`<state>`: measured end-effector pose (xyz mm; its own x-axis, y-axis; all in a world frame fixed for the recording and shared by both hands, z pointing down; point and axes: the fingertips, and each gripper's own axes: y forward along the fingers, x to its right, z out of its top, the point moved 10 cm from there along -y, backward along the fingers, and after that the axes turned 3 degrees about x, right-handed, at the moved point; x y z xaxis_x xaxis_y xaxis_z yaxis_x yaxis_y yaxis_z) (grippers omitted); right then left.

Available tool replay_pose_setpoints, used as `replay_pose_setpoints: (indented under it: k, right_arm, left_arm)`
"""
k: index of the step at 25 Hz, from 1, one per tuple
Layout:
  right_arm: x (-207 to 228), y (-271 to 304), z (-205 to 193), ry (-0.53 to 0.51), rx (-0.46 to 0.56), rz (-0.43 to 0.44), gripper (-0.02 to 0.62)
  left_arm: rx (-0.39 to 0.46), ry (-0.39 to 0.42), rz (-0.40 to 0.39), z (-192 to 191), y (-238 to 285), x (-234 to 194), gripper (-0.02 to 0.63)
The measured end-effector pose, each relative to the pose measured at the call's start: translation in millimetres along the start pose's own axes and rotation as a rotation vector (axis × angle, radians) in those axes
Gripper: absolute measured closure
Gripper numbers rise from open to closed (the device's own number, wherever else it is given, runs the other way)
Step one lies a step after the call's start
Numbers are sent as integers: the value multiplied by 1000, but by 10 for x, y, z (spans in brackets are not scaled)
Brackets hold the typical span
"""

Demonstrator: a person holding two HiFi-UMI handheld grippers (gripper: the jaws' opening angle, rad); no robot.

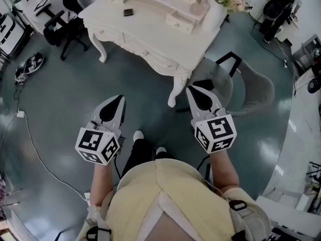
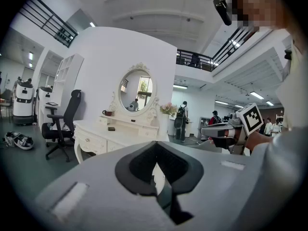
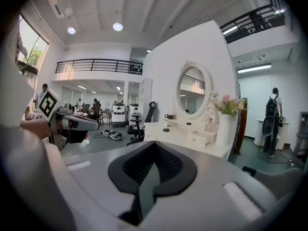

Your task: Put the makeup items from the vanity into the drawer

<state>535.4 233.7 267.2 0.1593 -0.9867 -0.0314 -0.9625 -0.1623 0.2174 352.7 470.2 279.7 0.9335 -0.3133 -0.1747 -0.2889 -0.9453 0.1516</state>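
You stand well apart from vanity (image 1: 150, 39), upper centre of head view. Left gripper (image 1: 116, 103) and right gripper (image 1: 198, 95): jaws pressed together, empty, likely idle carry. Dark compact (image 1: 129, 12) on vanity top; small drawer (image 1: 179, 22) right of it.

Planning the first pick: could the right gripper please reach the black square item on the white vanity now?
Probably not: the right gripper hangs well short of the white vanity, and the small black square item lies far back on its top. The way looks clear.

glossy white-painted vanity (image 1: 150, 26), smooth reflective floor (image 1: 60, 99), soft matt cloth shirt (image 1: 165, 190)
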Motion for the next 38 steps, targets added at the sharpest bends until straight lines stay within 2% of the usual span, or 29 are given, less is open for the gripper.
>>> replay_pose_setpoints:
  k: [6,13,22,23,26,29,38]
  right_arm:
    - [-2,242,38,43,7,39,592]
    - [-98,700,135,17,8,69,592]
    - [-230,1428,246,38,-12,83,592]
    - [-252,1507,255,36,-13,83,592]
    - [-322,1720,279,35,-18,86,592]
    - [-374,1910,293,38,-28,93,568]
    - [-385,2247,267,69,-58,93,526]
  left_arm:
    - [42,-61,-11,42,70,-242,606]
    - [4,62,1,77,194,-613,601]
    - [-6,45,-3,143,390,-1348,598]
    - [-7,41,-5,142,415,-1430,561]
    - [-17,37,-15,135,485,-1637,557]
    - [-26,41,-26,129,555,-1809,516]
    - [-49,21,-64,41,742,-2115,517]
